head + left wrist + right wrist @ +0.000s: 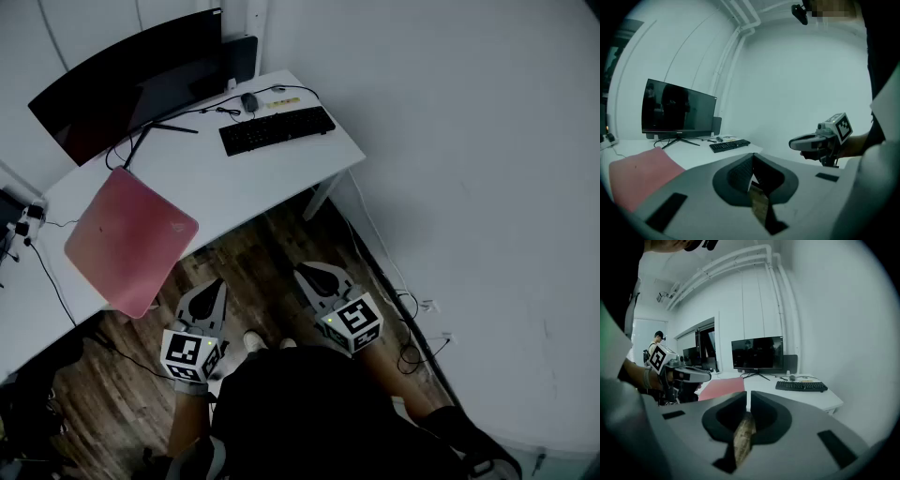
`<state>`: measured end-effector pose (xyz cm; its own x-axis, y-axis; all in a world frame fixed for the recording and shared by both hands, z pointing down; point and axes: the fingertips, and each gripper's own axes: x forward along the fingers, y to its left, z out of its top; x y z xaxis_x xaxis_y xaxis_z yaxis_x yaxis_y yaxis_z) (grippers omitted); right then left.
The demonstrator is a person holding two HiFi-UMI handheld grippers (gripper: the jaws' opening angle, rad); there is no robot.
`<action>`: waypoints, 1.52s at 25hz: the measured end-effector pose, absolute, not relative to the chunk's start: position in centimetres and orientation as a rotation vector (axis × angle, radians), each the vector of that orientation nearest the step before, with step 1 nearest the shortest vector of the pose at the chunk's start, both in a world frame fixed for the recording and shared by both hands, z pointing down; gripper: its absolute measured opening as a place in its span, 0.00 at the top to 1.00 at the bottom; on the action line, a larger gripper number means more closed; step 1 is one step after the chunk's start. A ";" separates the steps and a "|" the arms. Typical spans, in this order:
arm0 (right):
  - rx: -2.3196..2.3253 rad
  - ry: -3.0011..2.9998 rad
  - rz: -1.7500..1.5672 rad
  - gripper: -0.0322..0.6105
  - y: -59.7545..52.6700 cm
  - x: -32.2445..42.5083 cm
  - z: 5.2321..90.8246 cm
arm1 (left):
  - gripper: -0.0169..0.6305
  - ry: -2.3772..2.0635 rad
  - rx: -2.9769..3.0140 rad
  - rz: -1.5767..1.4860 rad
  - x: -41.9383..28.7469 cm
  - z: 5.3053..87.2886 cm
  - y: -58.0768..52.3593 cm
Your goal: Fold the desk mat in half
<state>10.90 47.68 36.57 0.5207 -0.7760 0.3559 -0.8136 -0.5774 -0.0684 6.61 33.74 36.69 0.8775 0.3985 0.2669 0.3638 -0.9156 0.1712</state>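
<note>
1. While the person is standing back from the white surface (246, 184), the head view is showing the pink desk mat (131, 239) lying flat and unfolded on its left part, turned askew, with one corner pointing toward the person and seemingly overhanging the near edge. The left claw (212, 291) and the right claw (315, 275) are both hanging over the wooden floor, well apart from the mat. The mat is lying ahead and to the left of both, so the left claw is sitting nearer. The keyboard (277, 129) and monitor (131, 80) are standing at the far end, clear of the mat.

2. Looking along the left claw (752, 158), its view is showing the jaws pressed together on nothing. The mat (640, 176) is lying off to the left of where this claw is pointing, so I judge that it needs to swing left to reach the near corner. The right claw (794, 143) is floating at the right.

3. Looking along the right claw (748, 401), its view is showing the jaws closed and empty too. The mat (724, 387) is lying ahead and slightly left, beyond the left claw (705, 376).
</note>
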 end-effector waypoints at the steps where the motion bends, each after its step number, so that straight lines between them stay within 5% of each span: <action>1: 2.642 -1.391 0.539 0.89 47.2 11.0 36.7 | 0.96 0.594 2.930 0.449 6.7 36.7 33.3; 20: 2.599 -1.472 0.591 0.89 37.1 15.2 37.7 | 0.96 0.498 2.886 0.463 8.9 39.0 24.1; 38: 2.209 -1.857 0.620 0.89 27.0 28.8 40.1 | 0.96 0.114 2.893 0.592 19.3 41.6 18.2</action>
